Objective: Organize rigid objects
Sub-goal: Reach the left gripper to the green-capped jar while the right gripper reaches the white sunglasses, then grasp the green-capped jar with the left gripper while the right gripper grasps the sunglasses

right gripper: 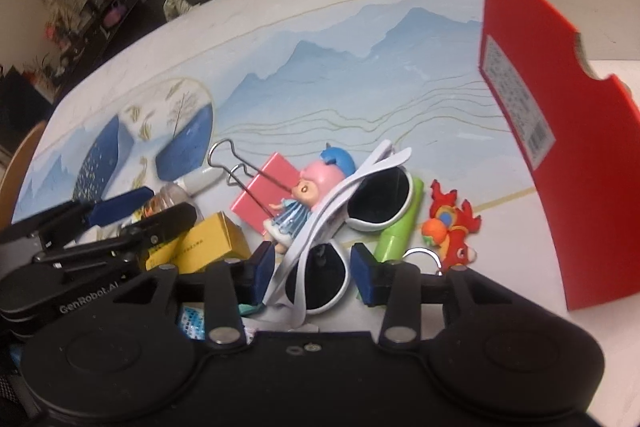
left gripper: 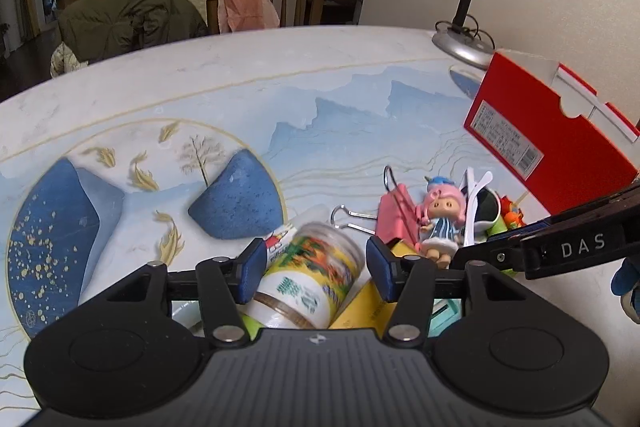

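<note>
Left hand-held gripper (left gripper: 314, 269) open, jaws astride jar (left gripper: 308, 279) lying on desk (left gripper: 280, 99), left of clutter. Right hand-held gripper (right gripper: 313, 273) open around sunglasses (right gripper: 344, 219). Centre pads on jar body, close gently: round, may roll.

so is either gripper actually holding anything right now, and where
Neither. The left gripper is open around the jar, pads not touching. The right gripper is open around the white sunglasses.
</note>
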